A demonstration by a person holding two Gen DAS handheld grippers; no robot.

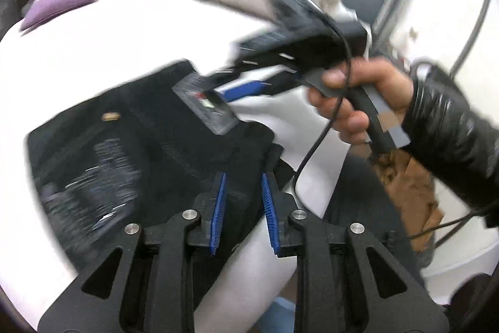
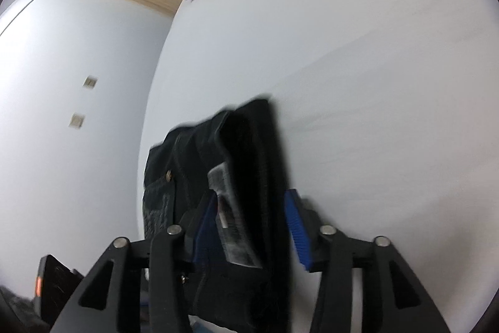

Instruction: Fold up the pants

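Lying between the right tool's (image 2: pixel 254 227) parted pads, pants (image 2: pixel 249 152).

Both wrist cams angled down, close over pants (image 1: pixel 131 146); shared: white bed (image 2: pixel 358 52).

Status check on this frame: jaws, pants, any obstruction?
Left gripper jaws open over the edge of the pants. Right gripper jaws open, pants between them. Purple cushion well clear.
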